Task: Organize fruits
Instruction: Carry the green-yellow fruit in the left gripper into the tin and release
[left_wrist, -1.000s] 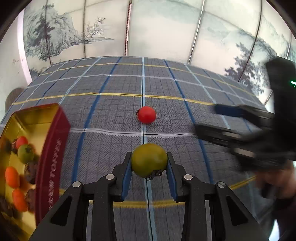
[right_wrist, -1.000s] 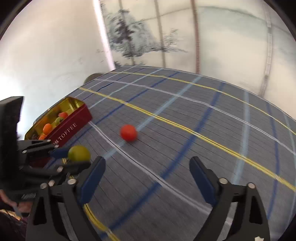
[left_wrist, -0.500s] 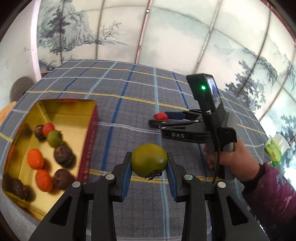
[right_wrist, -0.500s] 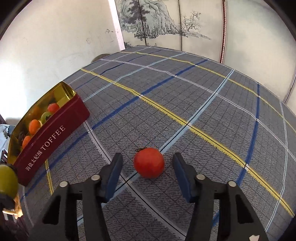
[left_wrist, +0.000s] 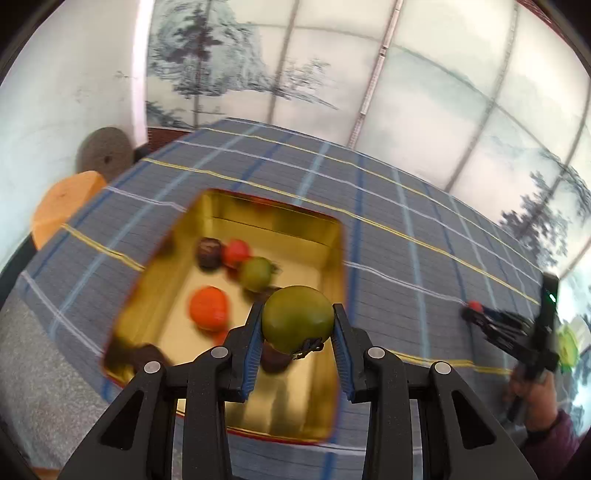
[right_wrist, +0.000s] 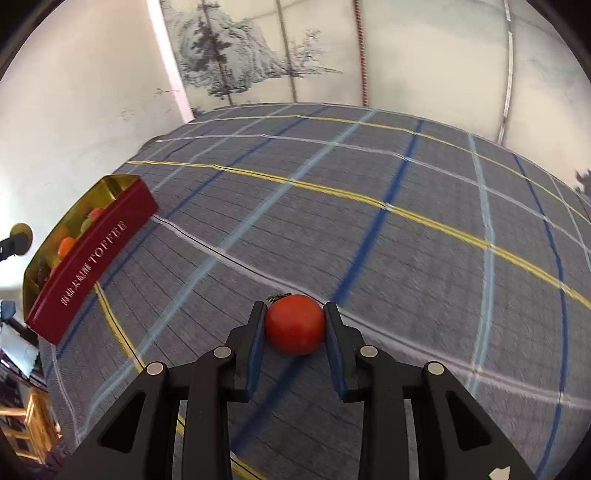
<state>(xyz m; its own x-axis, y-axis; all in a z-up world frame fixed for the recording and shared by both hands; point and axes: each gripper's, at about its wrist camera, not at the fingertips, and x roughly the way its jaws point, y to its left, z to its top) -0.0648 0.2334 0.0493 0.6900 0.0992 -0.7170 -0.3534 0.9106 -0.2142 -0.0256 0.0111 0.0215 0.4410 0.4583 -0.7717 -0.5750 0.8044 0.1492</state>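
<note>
My left gripper (left_wrist: 296, 330) is shut on a green tomato (left_wrist: 297, 318) and holds it above the near right part of a gold tin (left_wrist: 334, 258) with red outer walls. Inside the tin lie an orange fruit (left_wrist: 208, 308), a green one (left_wrist: 256, 273), a red one (left_wrist: 236, 251) and dark ones (left_wrist: 209, 252). My right gripper (right_wrist: 294, 326) is down on the plaid cloth, its jaws closing, both pads pressed against a red tomato (right_wrist: 294, 324). The same tin (right_wrist: 92, 254) sits far to its left. From the left wrist, the right gripper (left_wrist: 476, 315) shows small at the far right.
A plaid cloth (right_wrist: 406, 240) covers the table. An orange round object (left_wrist: 64, 206) and a grey disc (left_wrist: 103, 151) lie past the table's left edge. A hand in a purple sleeve (left_wrist: 535, 395) holds the right gripper. Painted panels stand behind.
The left gripper carried the green tomato leftward until it hung over the tin. The right gripper's jaws came down around the red tomato and closed onto it.
</note>
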